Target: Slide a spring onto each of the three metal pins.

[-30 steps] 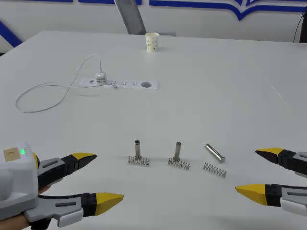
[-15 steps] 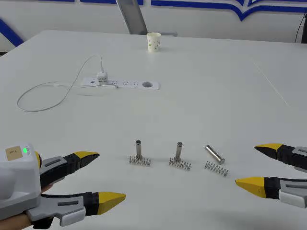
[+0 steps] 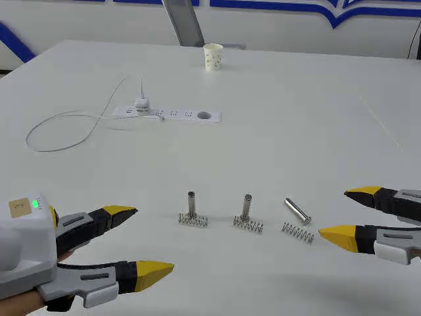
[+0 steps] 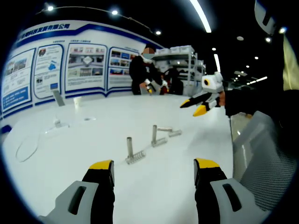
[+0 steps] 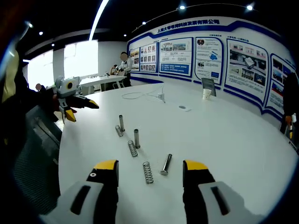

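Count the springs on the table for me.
3 springs on the table: left spring by the left upright pin, middle spring by the middle upright pin, right spring by the fallen pin.

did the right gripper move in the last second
Yes. The right gripper moved forward; its near tip is now level with the rightmost spring.

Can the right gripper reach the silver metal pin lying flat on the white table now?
Probably yes. The open right gripper points toward the lying silver metal pin, with bare white table between them. The small coiled steel spring lies beside the pin, not across the path.
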Available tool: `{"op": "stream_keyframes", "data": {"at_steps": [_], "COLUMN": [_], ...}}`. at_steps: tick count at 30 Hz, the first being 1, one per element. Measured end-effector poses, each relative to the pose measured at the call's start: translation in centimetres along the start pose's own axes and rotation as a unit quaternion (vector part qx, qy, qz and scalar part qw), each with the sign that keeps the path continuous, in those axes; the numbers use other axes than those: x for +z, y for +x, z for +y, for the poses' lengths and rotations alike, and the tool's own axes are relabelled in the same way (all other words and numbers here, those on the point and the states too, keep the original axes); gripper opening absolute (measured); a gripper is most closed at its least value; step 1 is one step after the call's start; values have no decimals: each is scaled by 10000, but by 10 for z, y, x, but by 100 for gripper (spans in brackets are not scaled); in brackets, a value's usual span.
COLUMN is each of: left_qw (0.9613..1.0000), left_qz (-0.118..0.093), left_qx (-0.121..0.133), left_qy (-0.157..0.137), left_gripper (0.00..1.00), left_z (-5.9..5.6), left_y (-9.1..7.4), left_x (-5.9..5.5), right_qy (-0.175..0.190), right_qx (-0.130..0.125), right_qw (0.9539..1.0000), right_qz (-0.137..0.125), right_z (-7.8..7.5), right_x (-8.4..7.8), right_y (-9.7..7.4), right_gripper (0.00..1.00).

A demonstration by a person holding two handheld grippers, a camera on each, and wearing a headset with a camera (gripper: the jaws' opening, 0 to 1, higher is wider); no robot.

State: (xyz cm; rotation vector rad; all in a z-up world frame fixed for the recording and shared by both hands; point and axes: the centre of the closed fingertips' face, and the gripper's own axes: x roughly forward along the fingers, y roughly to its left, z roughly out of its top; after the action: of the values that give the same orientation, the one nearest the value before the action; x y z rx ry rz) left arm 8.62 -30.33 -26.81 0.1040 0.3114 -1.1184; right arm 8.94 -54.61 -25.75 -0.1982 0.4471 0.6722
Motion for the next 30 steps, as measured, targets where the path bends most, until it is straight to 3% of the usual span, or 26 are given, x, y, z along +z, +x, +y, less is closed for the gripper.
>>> {"op": "stream_keyframes", "data": {"at_steps": [10, 30], "left_qw": [10000, 10000], "left_qz": [-4, -7], "left_qx": [10, 21], "left_qy": [-5, -23], "left_gripper": [70, 70], "left_z": [-1, 0], "left_y": [0, 1], "left_x": [0, -1], "right_qy": [-8, -42], "right_qx": [-121, -301], "right_qw": [9998, 9964], "right_qz": [170, 786], "right_z": [-13, -29], "right_x": [8, 2], "right_y": [15, 48], "right_gripper": [48, 37]}}
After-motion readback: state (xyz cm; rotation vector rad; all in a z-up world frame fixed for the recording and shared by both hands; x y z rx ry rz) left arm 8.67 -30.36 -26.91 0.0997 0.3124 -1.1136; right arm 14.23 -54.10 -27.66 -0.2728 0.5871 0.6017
